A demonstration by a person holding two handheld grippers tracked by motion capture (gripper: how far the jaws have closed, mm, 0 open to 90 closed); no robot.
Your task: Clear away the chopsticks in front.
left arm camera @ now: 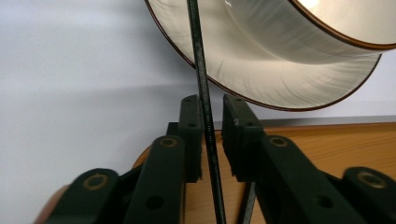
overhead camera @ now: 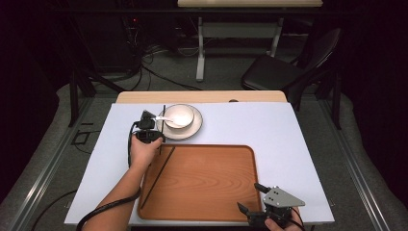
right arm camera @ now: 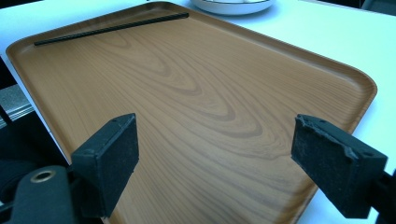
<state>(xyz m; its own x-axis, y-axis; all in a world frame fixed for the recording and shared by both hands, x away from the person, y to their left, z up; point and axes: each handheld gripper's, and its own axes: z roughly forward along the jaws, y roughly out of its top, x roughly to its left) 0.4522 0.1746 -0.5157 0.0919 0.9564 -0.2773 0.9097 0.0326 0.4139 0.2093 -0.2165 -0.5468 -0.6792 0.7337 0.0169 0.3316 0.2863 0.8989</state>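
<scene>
Two chopsticks: one (left arm camera: 203,100) between the left tongs (left arm camera: 212,135), just beside the plate (overhead camera: 194,128); the other (overhead camera: 158,175) lying in the tray (overhead camera: 207,185)
Left tongs: narrowed about the chopstick – left pad touching it, a slight gap at the right
Right tongs (right arm camera: 212,163): released, wide apart – over the tray's near corner
Plate: bears a bowl (overhead camera: 178,115) and spoon (overhead camera: 166,119), on the desk (overhead camera: 269,130)

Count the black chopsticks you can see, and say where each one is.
2. One chopstick lies along the left side of the wooden tray. The other chopstick stands between the left hand-held gripper's jaws, beside the plate.
</scene>
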